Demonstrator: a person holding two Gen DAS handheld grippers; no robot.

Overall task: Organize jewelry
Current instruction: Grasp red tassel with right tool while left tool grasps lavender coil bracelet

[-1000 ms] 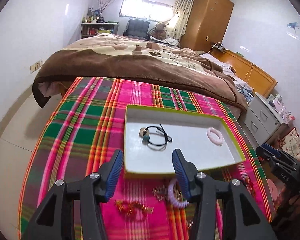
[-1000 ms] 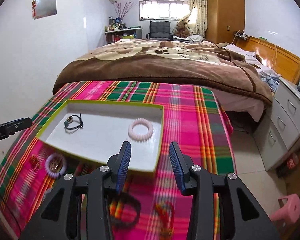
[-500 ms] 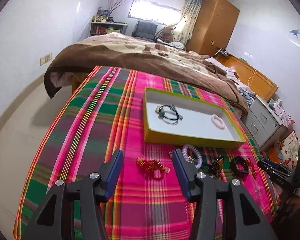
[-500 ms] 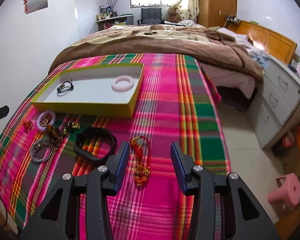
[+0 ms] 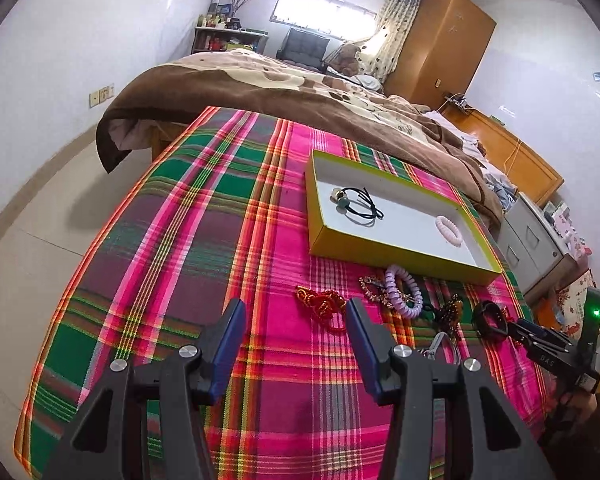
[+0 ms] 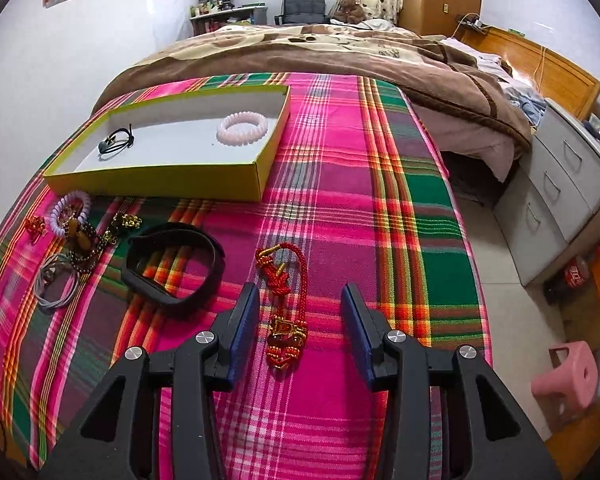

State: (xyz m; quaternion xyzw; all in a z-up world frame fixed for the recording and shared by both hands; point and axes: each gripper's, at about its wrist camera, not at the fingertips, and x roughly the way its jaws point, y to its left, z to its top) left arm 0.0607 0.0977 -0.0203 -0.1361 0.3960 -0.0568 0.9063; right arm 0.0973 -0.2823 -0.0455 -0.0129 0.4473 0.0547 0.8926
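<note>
A wide surface (image 6: 340,184) draped in a pink, green and orange plaid cloth fills both views, with a bed (image 6: 300,52) under a brown blanket behind it. On the far left part of the cloth sits a shallow tray (image 6: 156,178) with yellow-green walls and a white floor; inside lie a black cord (image 5: 360,204) with beads and a pale pink bracelet (image 6: 242,128), well apart from each other. The other jewelry lies loose on the cloth in front of the tray: a black band (image 6: 174,264), stiff-looking and the largest piece; a lilac coil bracelet (image 6: 70,212) tangled with brown beads (image 6: 82,246) and gold links; thin grey hoops (image 6: 56,280); a small red knot (image 5: 320,302); and a red knotted charm (image 6: 286,304) on a cord loop. The right gripper (image 6: 300,320) hovers low with jaws apart, the red charm lying between them; the left gripper (image 5: 296,340) also has jaws apart and empty, near the small red knot. The charm looks light, soft and floppy, so it would likely dangle when lifted; the firm knot or the hard pendant at its near end seems the surest place to pinch, rather than the thin cord, which could slip.
</note>
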